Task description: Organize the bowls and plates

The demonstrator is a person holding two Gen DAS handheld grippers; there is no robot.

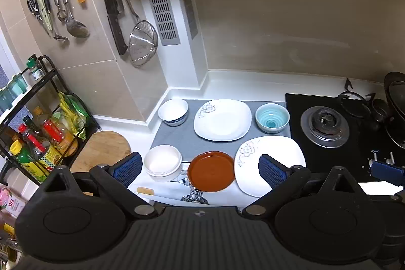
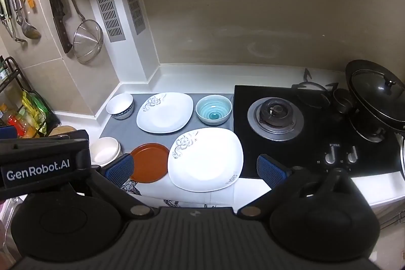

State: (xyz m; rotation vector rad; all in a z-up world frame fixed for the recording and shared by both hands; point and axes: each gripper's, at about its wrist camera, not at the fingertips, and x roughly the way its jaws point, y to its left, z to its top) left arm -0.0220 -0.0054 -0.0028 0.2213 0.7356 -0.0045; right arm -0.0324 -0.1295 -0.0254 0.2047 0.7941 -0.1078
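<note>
On the grey mat (image 1: 177,136) stand a white bowl with a blue base (image 1: 173,111), a white square floral plate (image 1: 222,119) and a light blue bowl (image 1: 272,117). Nearer lie a cream bowl (image 1: 163,162), a brown round plate (image 1: 211,171) and a second white floral plate (image 1: 269,161). My left gripper (image 1: 200,168) is open and empty above the brown plate. My right gripper (image 2: 195,168) is open and empty above the near white plate (image 2: 205,158). The brown plate (image 2: 149,162) and blue bowl (image 2: 214,109) show there too.
A black gas hob (image 2: 303,128) with a burner lies to the right, with a lidded wok (image 2: 377,98) at the far right. A rack of bottles (image 1: 38,138) and a wooden board (image 1: 103,148) stand to the left. Utensils and a strainer (image 1: 143,42) hang on the wall.
</note>
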